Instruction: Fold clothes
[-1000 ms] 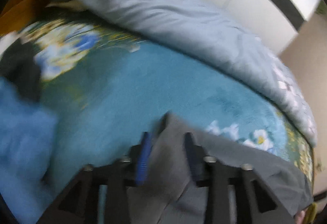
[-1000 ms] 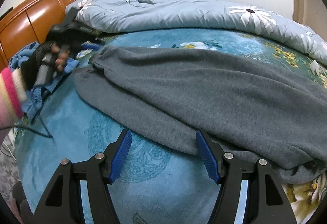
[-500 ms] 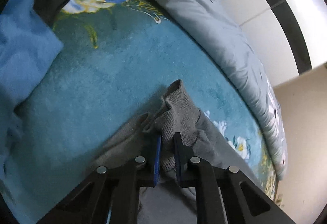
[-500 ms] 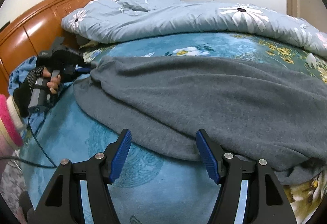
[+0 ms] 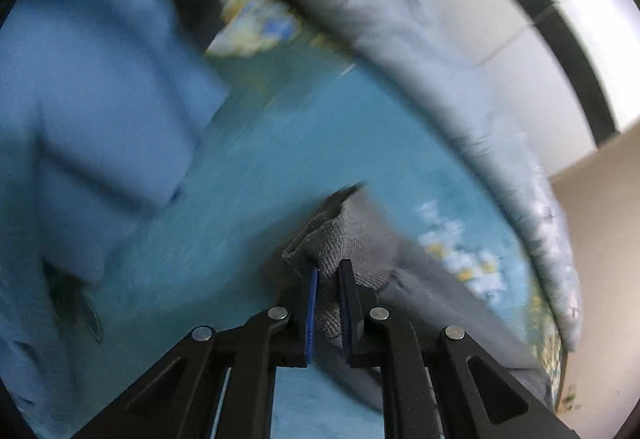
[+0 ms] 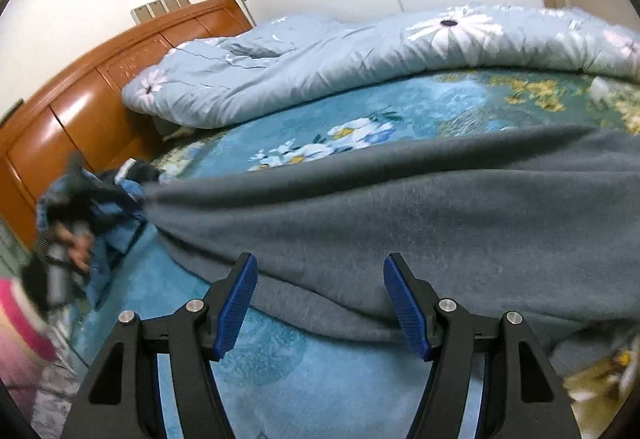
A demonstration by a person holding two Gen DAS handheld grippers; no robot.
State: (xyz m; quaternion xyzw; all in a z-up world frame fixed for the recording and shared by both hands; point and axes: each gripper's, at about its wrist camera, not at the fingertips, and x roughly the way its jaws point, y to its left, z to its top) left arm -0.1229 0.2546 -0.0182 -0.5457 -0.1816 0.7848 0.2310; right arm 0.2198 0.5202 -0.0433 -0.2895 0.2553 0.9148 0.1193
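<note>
grey fleece garment (image 6: 420,215) lies spread unfolded across my teal floral bedspread (image 6: 320,367), so folding has barely begun. my left gripper (image 5: 329,275) is clamped on its ribbed cuff; my right gripper (image 6: 320,279) hangs apart, empty, at its near edge.
</note>
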